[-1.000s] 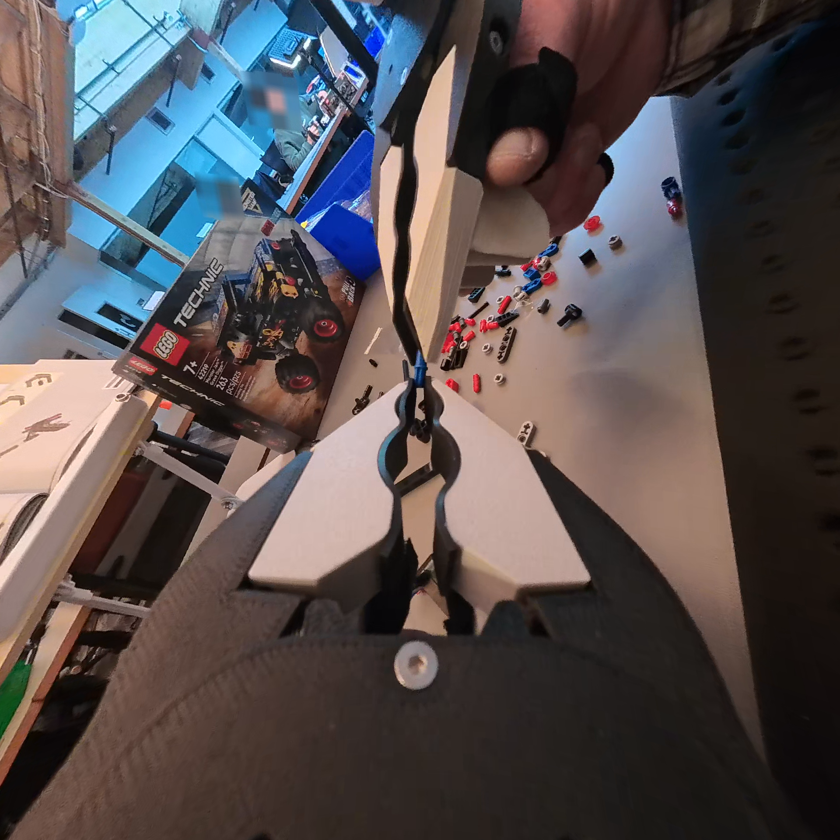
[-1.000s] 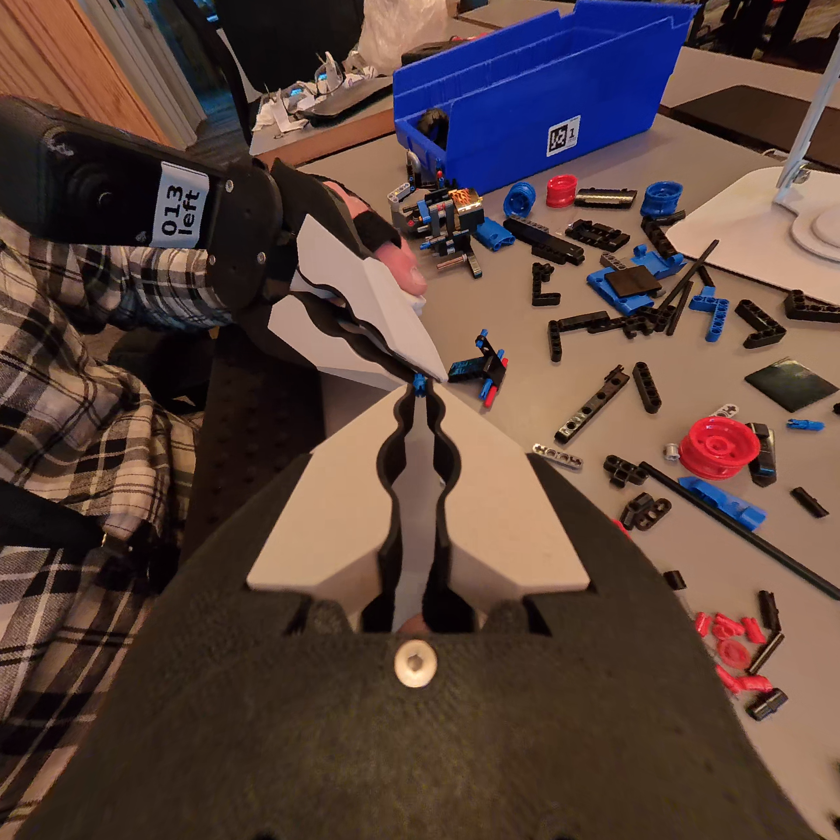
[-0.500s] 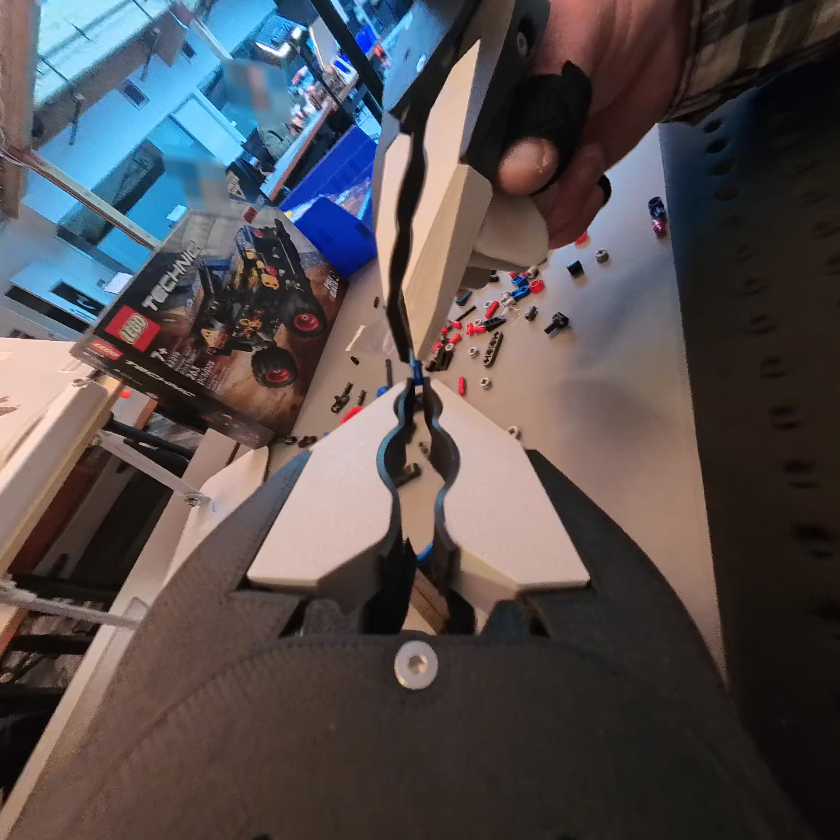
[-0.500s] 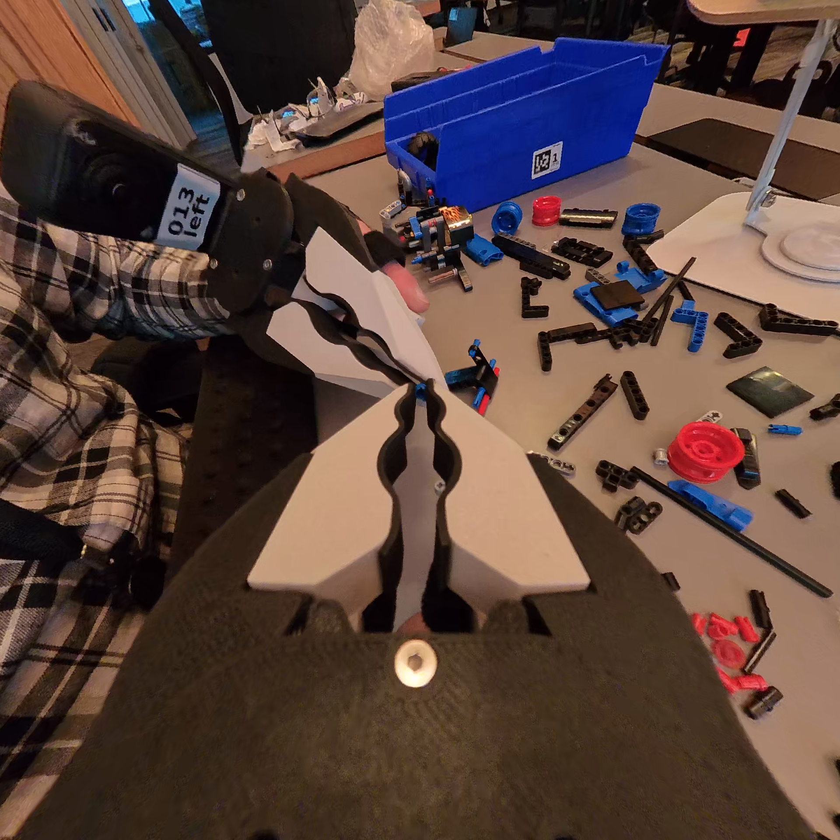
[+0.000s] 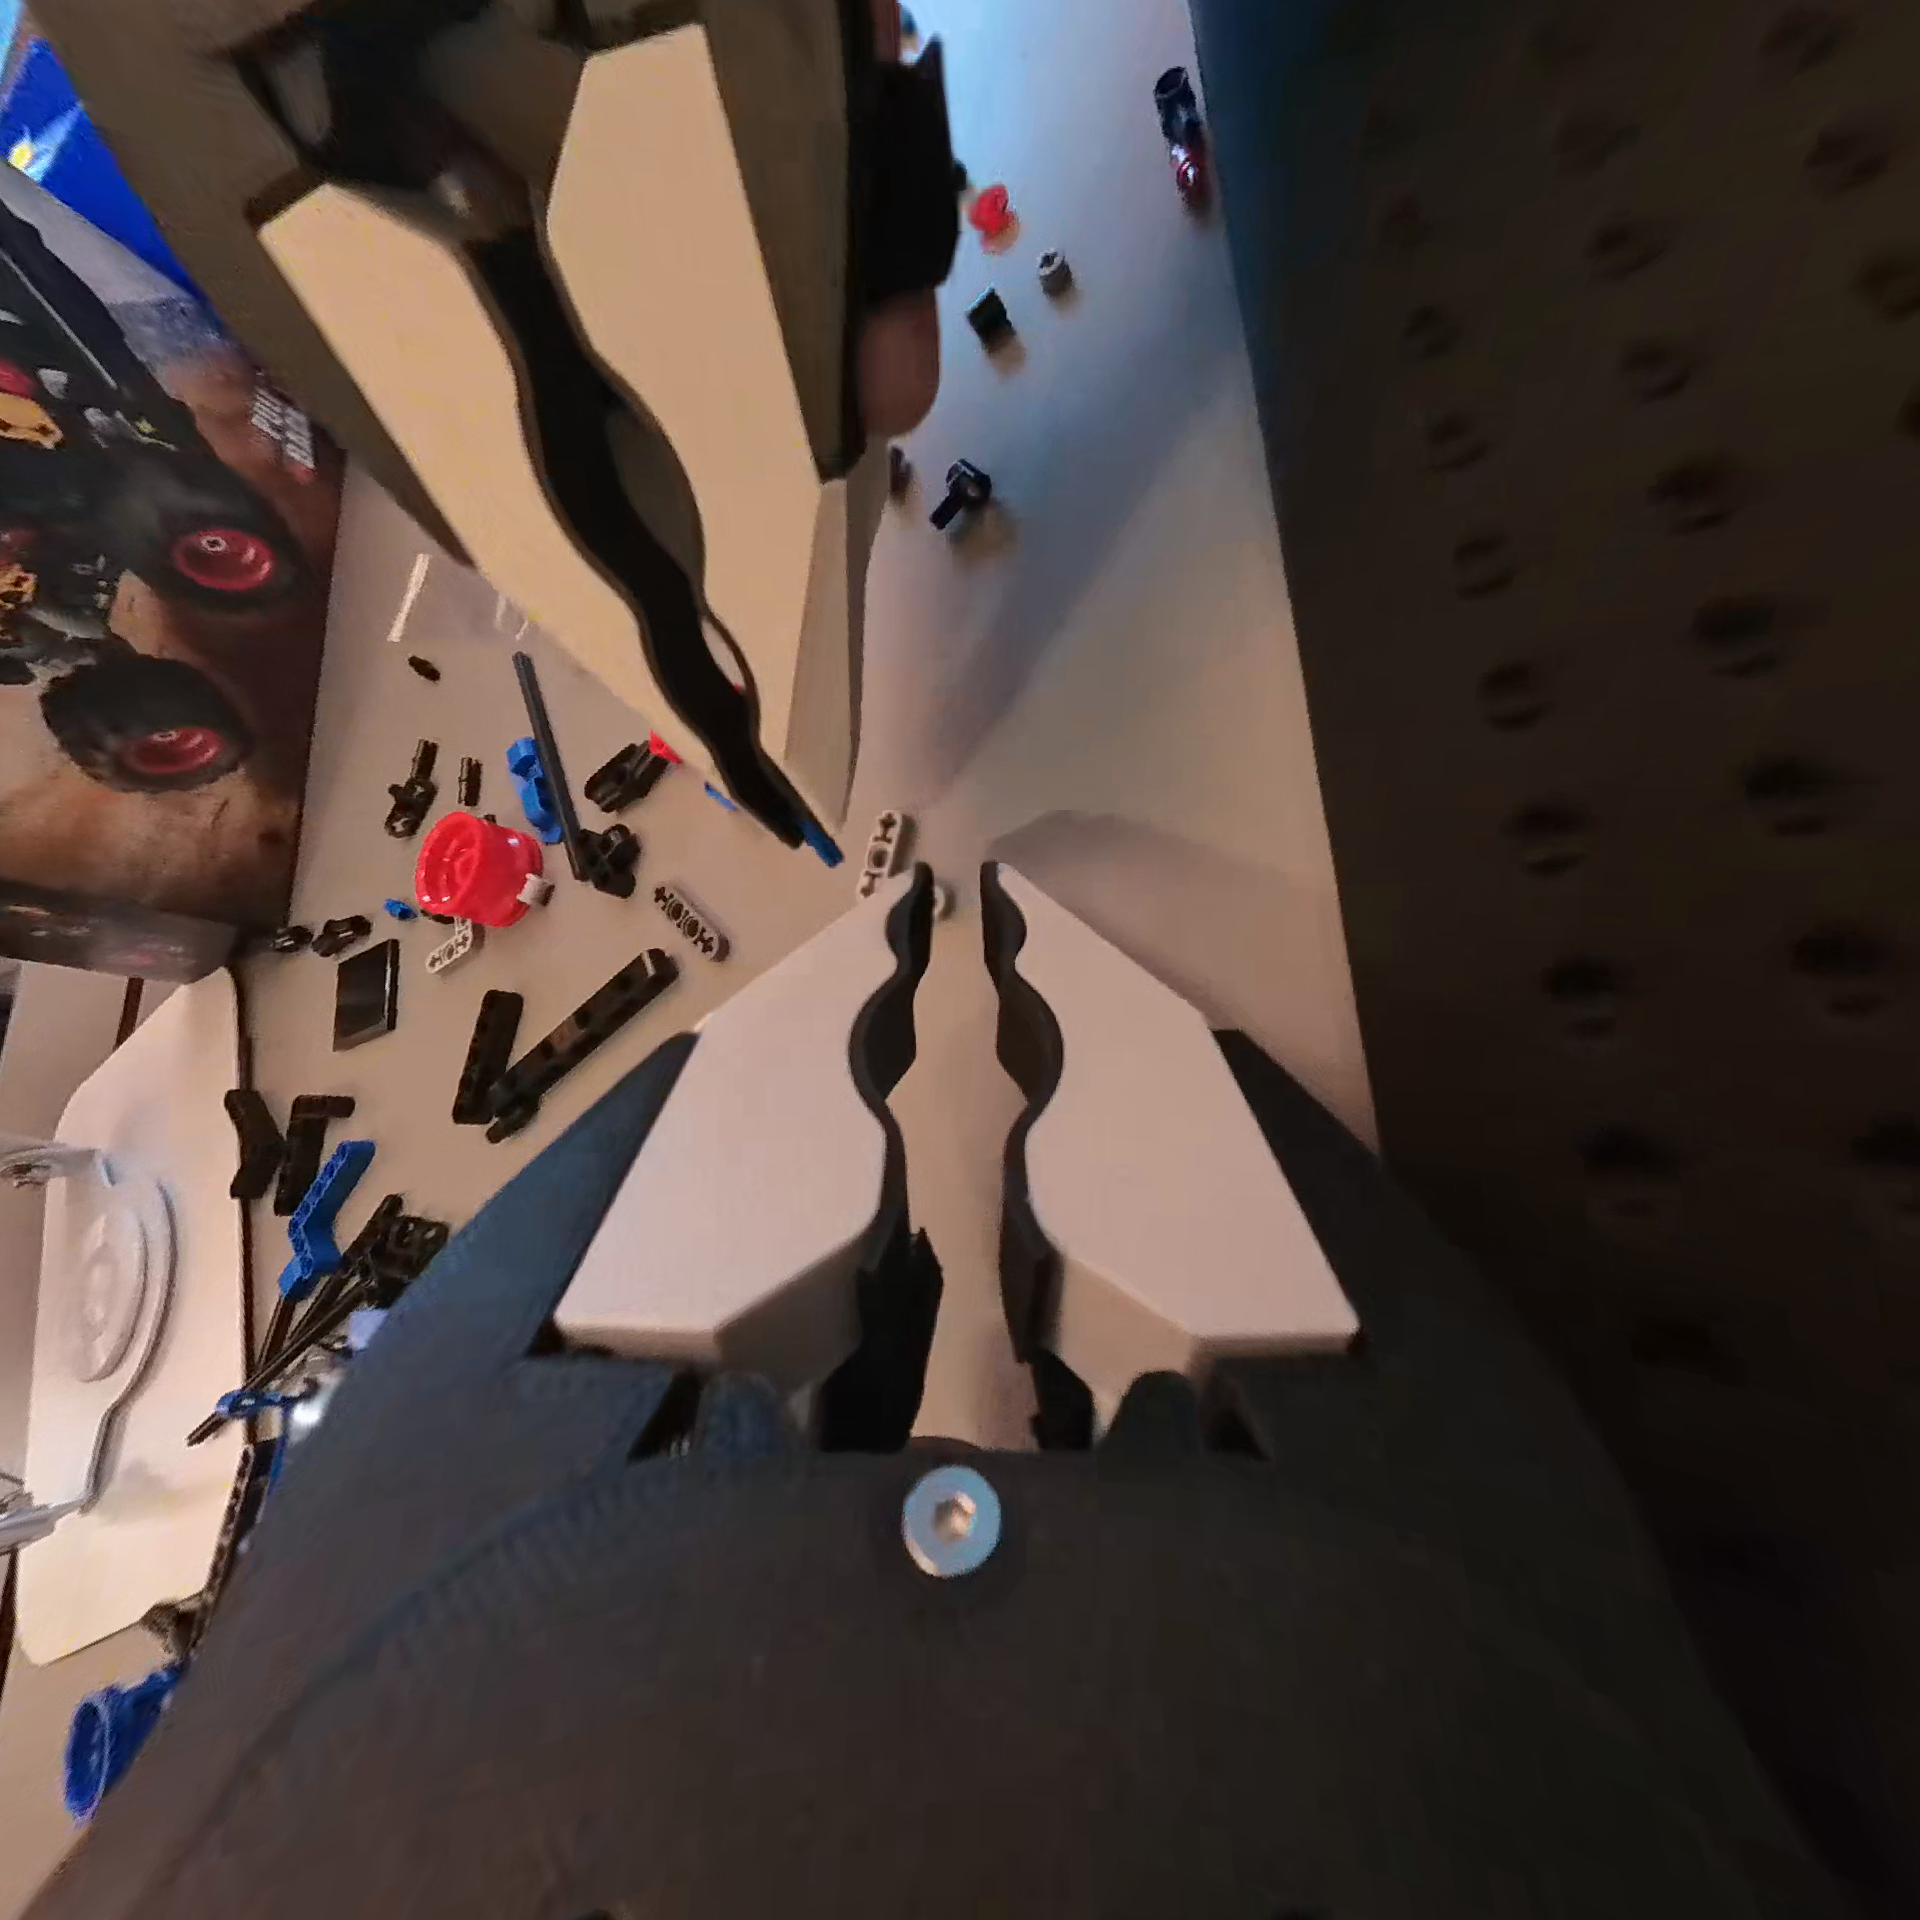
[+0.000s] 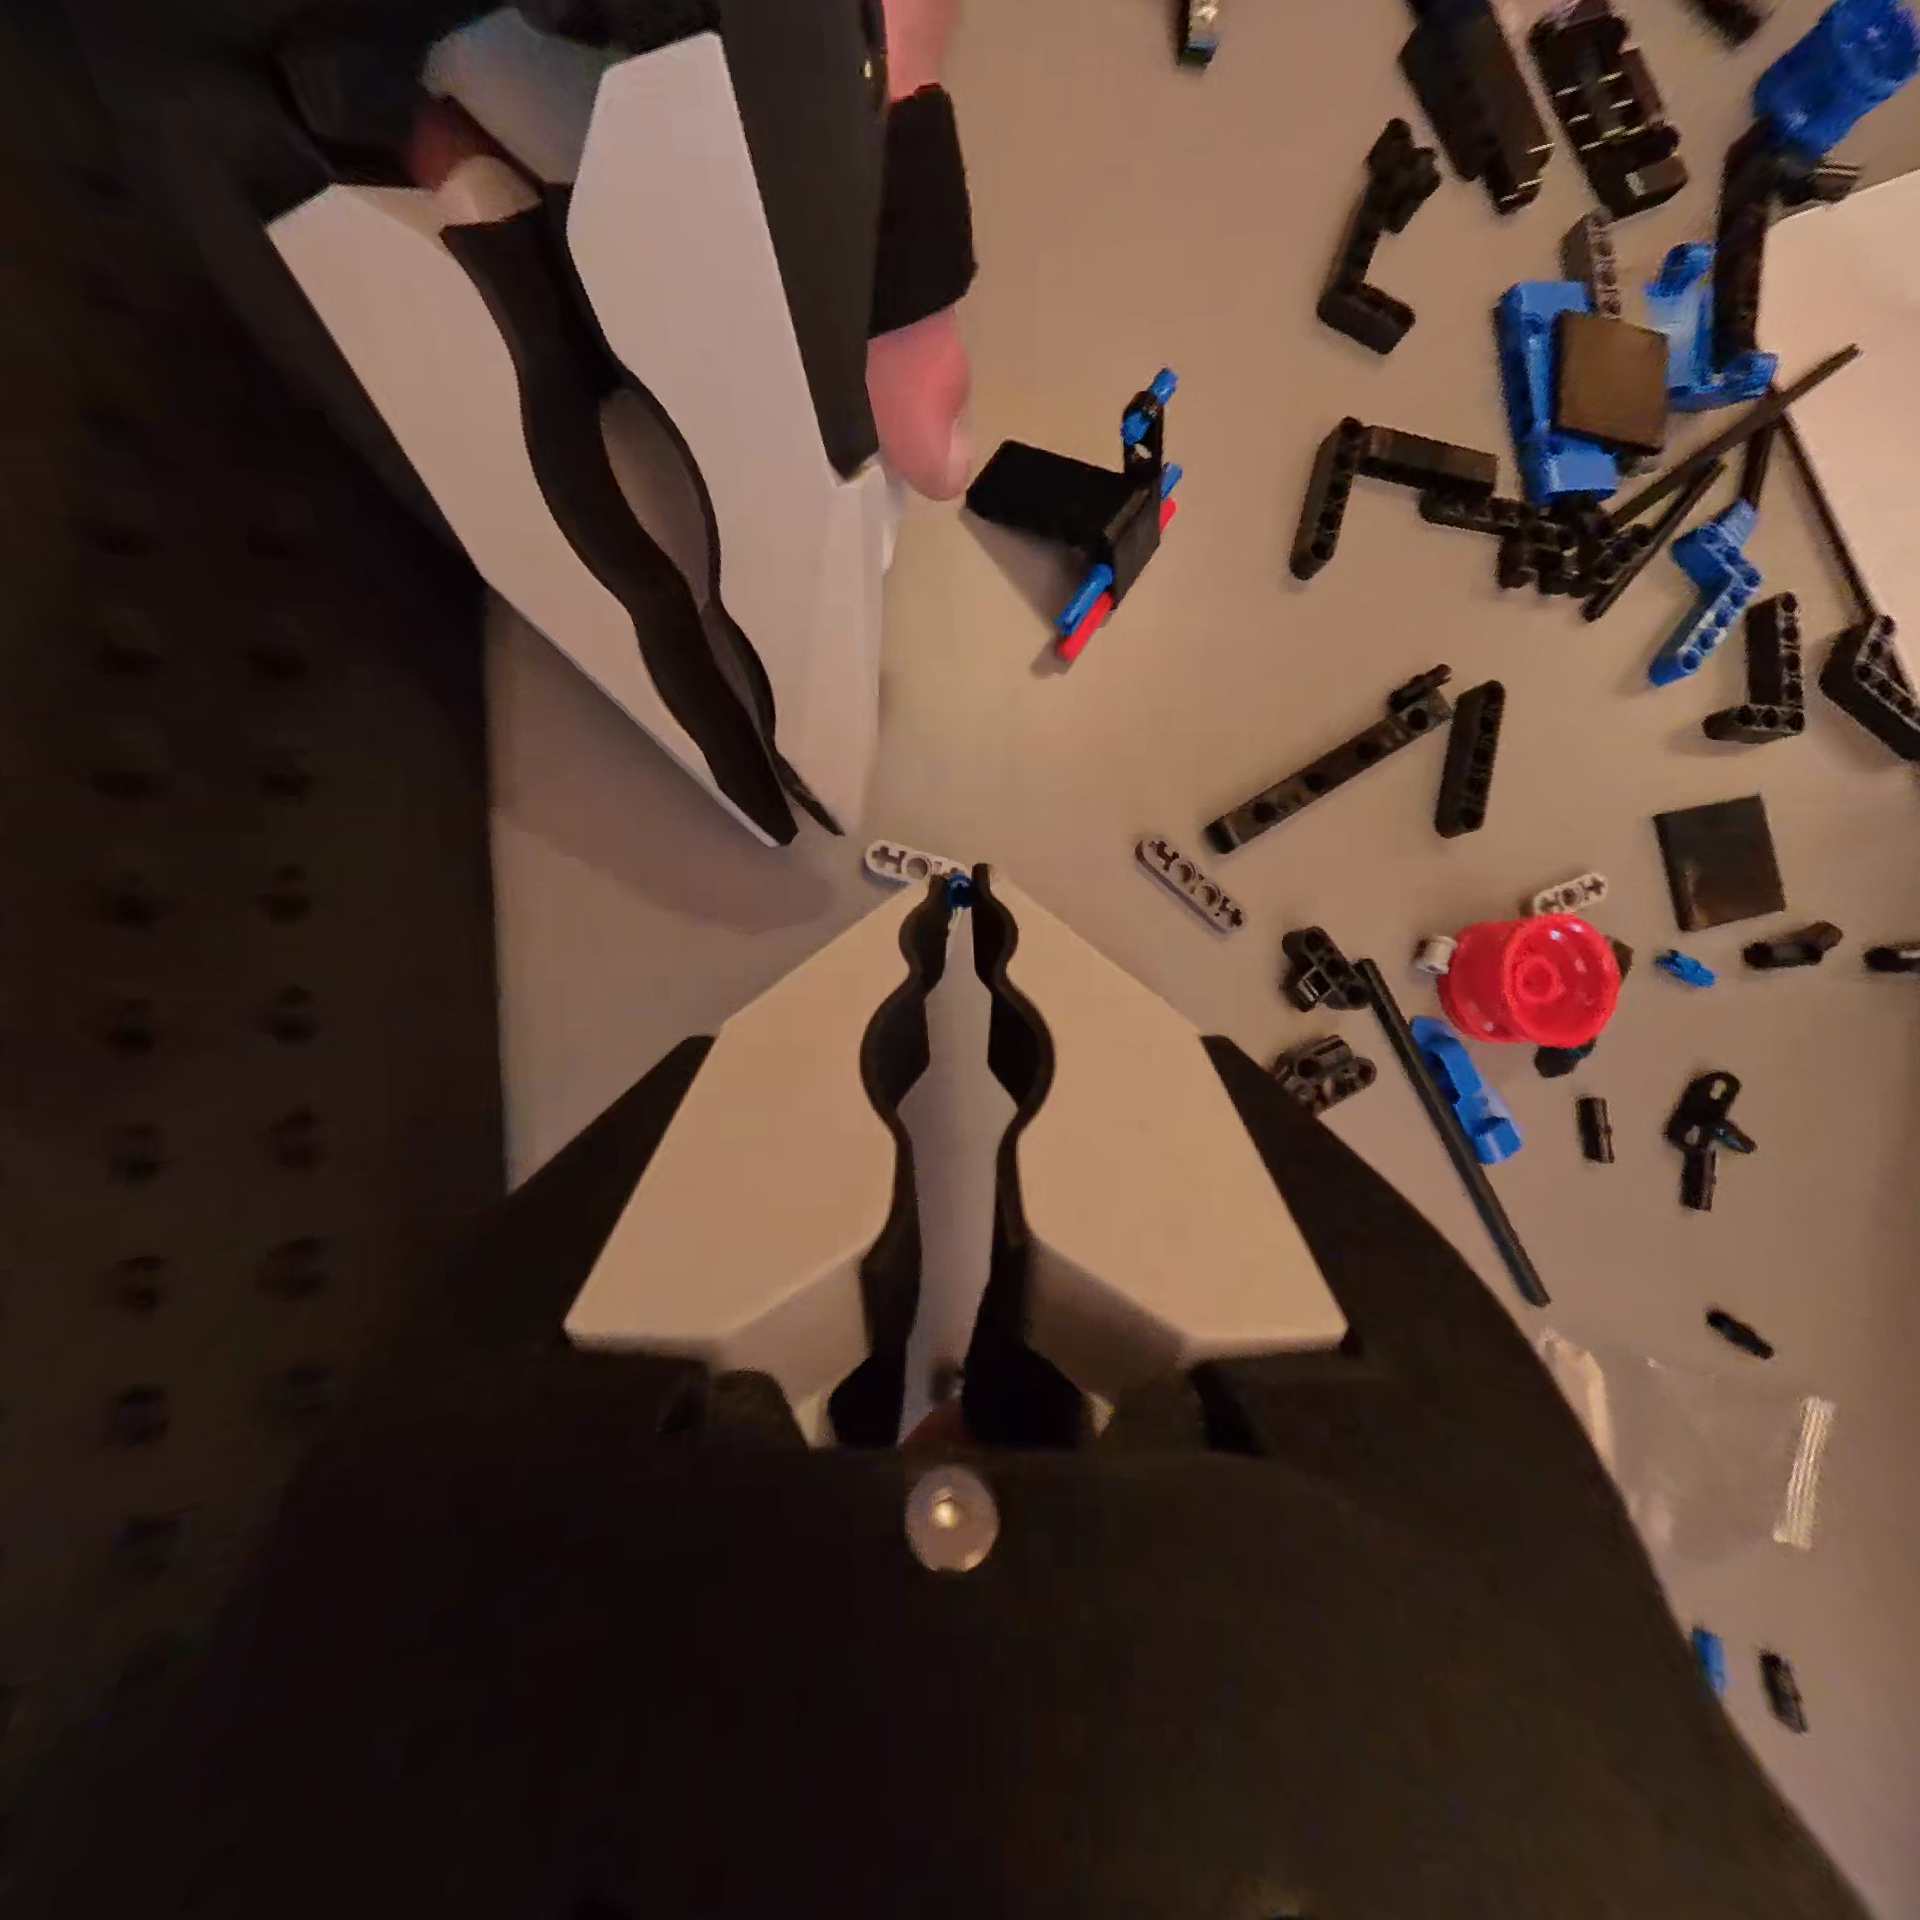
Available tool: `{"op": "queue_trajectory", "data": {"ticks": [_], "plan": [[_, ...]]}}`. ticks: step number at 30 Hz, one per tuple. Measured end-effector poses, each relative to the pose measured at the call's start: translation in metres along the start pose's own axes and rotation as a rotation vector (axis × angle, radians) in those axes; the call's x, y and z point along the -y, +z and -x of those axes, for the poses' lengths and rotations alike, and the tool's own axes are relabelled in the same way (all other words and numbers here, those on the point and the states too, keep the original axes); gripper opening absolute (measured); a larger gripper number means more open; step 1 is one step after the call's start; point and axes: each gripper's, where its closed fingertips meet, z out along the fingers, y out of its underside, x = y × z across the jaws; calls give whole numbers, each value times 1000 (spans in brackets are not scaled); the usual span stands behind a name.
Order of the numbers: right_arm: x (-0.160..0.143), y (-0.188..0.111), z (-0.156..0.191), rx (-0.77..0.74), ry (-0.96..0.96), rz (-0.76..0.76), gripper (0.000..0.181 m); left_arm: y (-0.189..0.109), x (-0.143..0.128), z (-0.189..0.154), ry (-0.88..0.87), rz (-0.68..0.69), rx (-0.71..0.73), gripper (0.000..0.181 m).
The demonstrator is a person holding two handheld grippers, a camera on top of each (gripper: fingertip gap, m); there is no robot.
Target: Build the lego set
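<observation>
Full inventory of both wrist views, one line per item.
blue pin: 1, blue, pinched in the right gripper's tips
grey thin beams: 3, light grey, flat on the table; one just beyond the tips
red wheel hub: 1, red, on the table, right side of the right wrist view
sub-assembly: 1, black with blue and red pins, farther out
loose beams, pins, axles: many, black and blue, scattered; uncounted
set box: 1, printed, at the left of the left wrist view
table: 1, grey
left gripper: open, empty, over the nearest grey beam
right gripper: shut on the pin
</observation>
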Motion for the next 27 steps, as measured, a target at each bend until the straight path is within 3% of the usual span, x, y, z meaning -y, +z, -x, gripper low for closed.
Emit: {"op": "queue_trajectory", "data": {"ticks": [11, 27], "plan": [[-6, 13, 2, 96, -44, 71, 1, 10, -7, -5, -24, 34, -38, 7], [-7, 13, 1, 117, -16, 146, 1, 15, -6, -5, -98, 17, -73, 0]]}}
